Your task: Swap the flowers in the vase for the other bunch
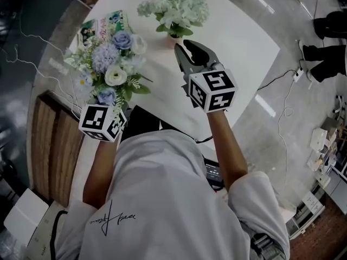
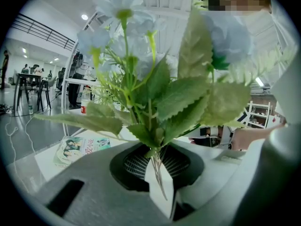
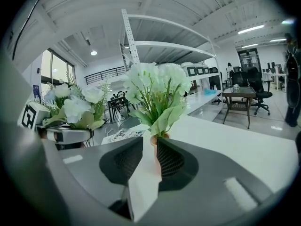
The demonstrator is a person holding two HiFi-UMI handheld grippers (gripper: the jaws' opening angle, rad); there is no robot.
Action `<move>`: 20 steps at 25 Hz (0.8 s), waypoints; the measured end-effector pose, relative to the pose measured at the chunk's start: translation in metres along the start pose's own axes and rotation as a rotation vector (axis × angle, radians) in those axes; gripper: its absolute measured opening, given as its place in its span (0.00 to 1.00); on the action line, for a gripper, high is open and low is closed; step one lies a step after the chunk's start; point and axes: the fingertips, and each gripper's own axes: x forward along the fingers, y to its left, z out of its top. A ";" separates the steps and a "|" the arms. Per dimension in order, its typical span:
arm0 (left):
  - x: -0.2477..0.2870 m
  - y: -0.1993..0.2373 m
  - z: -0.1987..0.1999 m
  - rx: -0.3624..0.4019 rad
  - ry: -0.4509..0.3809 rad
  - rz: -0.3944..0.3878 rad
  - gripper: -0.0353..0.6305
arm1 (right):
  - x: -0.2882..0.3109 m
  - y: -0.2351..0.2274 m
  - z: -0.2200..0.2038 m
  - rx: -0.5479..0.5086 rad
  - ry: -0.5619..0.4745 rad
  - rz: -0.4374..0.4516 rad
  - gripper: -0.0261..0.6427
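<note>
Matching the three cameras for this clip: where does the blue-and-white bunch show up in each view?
Head view: blue-and-white bunch, upper left.
Left gripper view: fills the centre, stems pinched in the left gripper.
Right gripper view: left edge, mid-height.
Shared landmark: the magazine, top left in head view, lower left in left gripper view, centre-left beyond the jaws in right gripper view.

Two flower bunches; one vase; one magazine; two tools; one table.

bare table right of white flowers, magazine lying at left
</note>
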 end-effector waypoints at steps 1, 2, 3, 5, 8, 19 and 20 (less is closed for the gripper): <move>0.000 -0.001 0.000 -0.001 -0.001 -0.001 0.14 | -0.001 0.000 -0.001 0.000 0.000 0.000 0.18; -0.001 -0.001 -0.001 -0.004 -0.002 0.000 0.14 | -0.002 0.000 -0.002 0.002 -0.001 0.001 0.17; -0.001 -0.001 -0.001 -0.007 -0.004 0.000 0.14 | -0.003 0.000 -0.003 0.005 -0.002 0.004 0.16; -0.002 -0.003 -0.002 -0.010 -0.006 0.001 0.14 | -0.006 0.001 -0.003 0.010 -0.005 0.008 0.14; -0.005 -0.006 -0.002 -0.007 -0.008 -0.004 0.14 | -0.012 0.002 -0.002 0.013 -0.012 0.012 0.11; -0.009 -0.017 -0.006 -0.005 -0.012 -0.014 0.14 | -0.033 0.005 -0.009 0.036 -0.018 0.022 0.05; -0.010 -0.019 -0.007 -0.005 -0.011 -0.018 0.14 | -0.036 0.006 -0.009 0.036 -0.019 0.023 0.05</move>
